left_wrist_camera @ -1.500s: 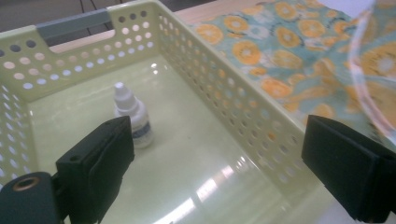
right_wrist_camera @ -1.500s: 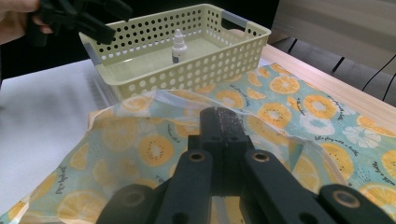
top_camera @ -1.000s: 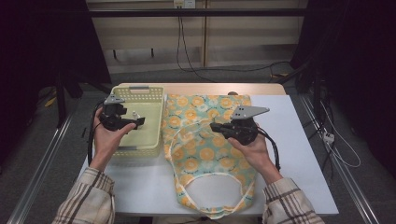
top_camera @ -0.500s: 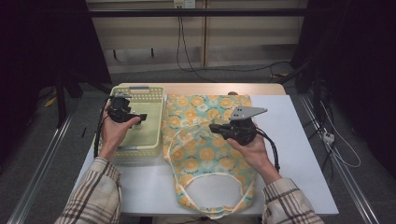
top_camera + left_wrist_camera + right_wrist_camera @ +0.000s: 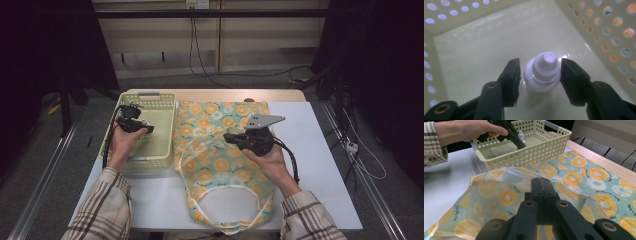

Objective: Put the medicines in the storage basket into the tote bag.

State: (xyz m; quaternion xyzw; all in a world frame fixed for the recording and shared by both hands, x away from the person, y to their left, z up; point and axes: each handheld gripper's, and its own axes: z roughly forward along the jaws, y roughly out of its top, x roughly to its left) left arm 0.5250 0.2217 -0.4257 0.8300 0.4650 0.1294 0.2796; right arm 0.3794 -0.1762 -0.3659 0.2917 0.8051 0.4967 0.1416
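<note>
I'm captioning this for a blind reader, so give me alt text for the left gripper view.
A small white bottle with a stepped cap stands on the floor of a pale yellow perforated basket, between the left gripper's two black jaws. The jaws have just been closing around it, with a narrow gap visible on each side.

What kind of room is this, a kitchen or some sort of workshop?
Most likely a lab or recording studio, not a kitchen. A white table stands alone between dark curtains, loose cables trail across the floor behind it, and the person works with handheld grippers, the left gripper reaching into a basket.
</note>
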